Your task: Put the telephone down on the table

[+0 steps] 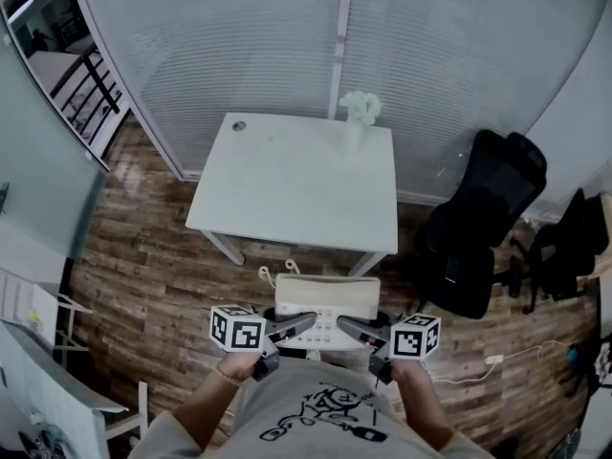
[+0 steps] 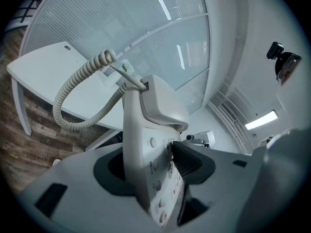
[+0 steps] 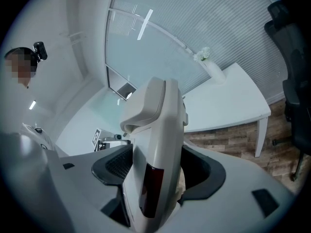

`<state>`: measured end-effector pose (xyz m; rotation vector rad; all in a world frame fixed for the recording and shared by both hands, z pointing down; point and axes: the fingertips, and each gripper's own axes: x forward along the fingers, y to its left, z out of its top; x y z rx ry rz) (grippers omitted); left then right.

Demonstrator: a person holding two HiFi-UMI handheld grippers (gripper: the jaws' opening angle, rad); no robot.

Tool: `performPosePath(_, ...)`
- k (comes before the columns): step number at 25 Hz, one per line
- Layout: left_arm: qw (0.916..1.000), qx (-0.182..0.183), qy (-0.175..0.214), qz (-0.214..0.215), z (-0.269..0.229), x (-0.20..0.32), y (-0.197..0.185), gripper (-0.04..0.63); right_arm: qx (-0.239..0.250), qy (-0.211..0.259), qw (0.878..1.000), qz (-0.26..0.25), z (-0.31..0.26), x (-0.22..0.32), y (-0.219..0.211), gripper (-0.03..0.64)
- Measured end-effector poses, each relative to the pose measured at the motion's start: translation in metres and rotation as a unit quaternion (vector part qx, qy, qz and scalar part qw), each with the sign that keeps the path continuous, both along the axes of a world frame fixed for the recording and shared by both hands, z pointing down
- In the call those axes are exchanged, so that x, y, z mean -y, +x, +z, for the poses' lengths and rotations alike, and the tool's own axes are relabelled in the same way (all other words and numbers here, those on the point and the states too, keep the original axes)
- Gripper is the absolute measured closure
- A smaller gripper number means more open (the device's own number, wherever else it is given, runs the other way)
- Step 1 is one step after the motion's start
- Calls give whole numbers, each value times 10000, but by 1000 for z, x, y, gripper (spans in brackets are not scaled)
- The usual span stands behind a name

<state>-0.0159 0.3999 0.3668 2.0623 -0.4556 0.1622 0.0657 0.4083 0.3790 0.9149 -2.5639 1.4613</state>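
A cream desk telephone (image 1: 325, 307) with its handset on top hangs in the air in front of the person, short of the white table (image 1: 287, 185). My left gripper (image 1: 308, 322) is shut on the telephone's left side and my right gripper (image 1: 344, 324) is shut on its right side. In the left gripper view the telephone (image 2: 150, 154) stands between the jaws, its coiled cord (image 2: 73, 93) looping out to the left. From the right gripper view the telephone's side (image 3: 158, 149) with a dark red panel fills the jaws. The table (image 3: 228, 101) lies ahead.
A pale vase with white flowers (image 1: 358, 118) stands at the table's far right corner. A black office chair (image 1: 478, 228) sits right of the table, with bags beside it. Frosted glass walls stand behind the table. The floor is wooden boards.
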Motion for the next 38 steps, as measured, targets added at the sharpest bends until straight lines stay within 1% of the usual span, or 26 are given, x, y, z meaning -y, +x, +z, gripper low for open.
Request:
performPosePath(8,10000,-13,-47,62,0,42,-6,369,-23,-19,10000,66,-1,41,-7,302)
performPosePath(18,9998,-32,-136,170,3,109,-21,368,-89,-52,9998,148,2,107,-21,302)
performPosePath(27,9995,-55,-185,252,1,177,-47,368,-116,-72,9996,232,0,173,-48,302)
performPosePath(33,9992,-72,-221,326,2,209,-65,370,-129,-70,9995,296,-1,205,-66,302)
performPosePath(38,9989,-85,-286,352,5,225,-76,370,-138,-143,9992,344,2,220,-78,302)
